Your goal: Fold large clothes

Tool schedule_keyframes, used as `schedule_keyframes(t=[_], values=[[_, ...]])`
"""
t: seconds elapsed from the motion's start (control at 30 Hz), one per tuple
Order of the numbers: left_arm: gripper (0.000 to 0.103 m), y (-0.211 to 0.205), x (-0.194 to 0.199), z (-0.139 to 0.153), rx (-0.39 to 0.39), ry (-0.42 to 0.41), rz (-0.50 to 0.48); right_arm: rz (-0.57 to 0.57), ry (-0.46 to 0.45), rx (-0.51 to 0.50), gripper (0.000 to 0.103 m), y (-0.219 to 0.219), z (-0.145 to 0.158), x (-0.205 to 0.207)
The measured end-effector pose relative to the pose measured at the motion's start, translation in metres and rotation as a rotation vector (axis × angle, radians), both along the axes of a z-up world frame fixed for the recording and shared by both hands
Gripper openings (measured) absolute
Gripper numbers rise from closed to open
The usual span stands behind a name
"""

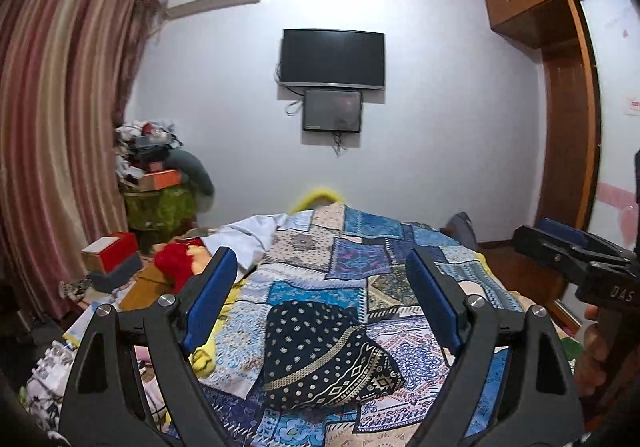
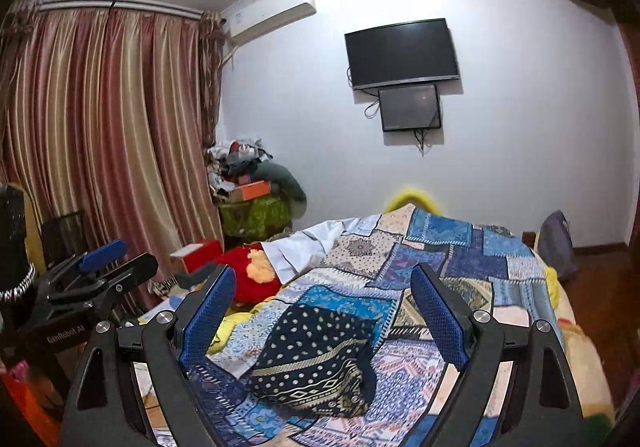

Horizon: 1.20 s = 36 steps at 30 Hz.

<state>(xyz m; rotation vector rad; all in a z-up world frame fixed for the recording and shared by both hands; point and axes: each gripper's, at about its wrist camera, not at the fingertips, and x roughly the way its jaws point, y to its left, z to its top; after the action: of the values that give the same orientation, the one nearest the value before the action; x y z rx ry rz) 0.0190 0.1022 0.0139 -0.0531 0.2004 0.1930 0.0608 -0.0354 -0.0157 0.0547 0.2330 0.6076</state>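
A dark navy cloth with cream dots and a gold patterned border (image 1: pixel 320 355) lies bunched on the blue patchwork bedspread (image 1: pixel 360 247); it also shows in the right wrist view (image 2: pixel 316 355). My left gripper (image 1: pixel 320 279) is open and empty, held above and short of the cloth. My right gripper (image 2: pixel 324 287) is open and empty, also above the cloth. The right gripper shows at the right edge of the left wrist view (image 1: pixel 568 247), and the left gripper shows at the left of the right wrist view (image 2: pixel 100 259). A white garment (image 1: pixel 256 235) lies at the bed's far left.
A red plush toy (image 2: pixel 252 275) lies at the bed's left edge. A red and white box (image 1: pixel 110 251) and a cluttered pile (image 1: pixel 152 159) stand by the striped curtain (image 1: pixel 60 127). A TV (image 1: pixel 332 59) hangs on the far wall. A wooden wardrobe (image 1: pixel 568 107) is at the right.
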Motion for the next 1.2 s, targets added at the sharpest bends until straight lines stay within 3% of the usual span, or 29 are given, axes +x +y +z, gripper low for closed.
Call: schedule_keyframes(t=[0.1,0.17,0.27,0.43,1.2], values=[[0.090,-0.004,-0.004,-0.006,-0.002,0.015,-0.001,-0.017,-0.044,0.006,0.088,-0.003,-0.004,-0.010],[0.099,-0.006,-0.004,-0.009,0.003,0.030,0.001,-0.039,-0.047,-0.016,0.096,-0.002,-0.007,-0.014],[0.103,-0.011,-0.005,-0.013,0.023,0.038,0.006,-0.067,-0.033,-0.018,0.103,-0.005,-0.014,-0.019],[0.103,-0.017,0.000,-0.018,0.042,0.057,0.001,-0.082,-0.018,-0.060,0.103,0.000,-0.024,-0.021],[0.103,-0.006,0.003,-0.023,-0.024,0.073,0.008,-0.072,0.000,-0.115,0.103,0.013,-0.035,-0.017]])
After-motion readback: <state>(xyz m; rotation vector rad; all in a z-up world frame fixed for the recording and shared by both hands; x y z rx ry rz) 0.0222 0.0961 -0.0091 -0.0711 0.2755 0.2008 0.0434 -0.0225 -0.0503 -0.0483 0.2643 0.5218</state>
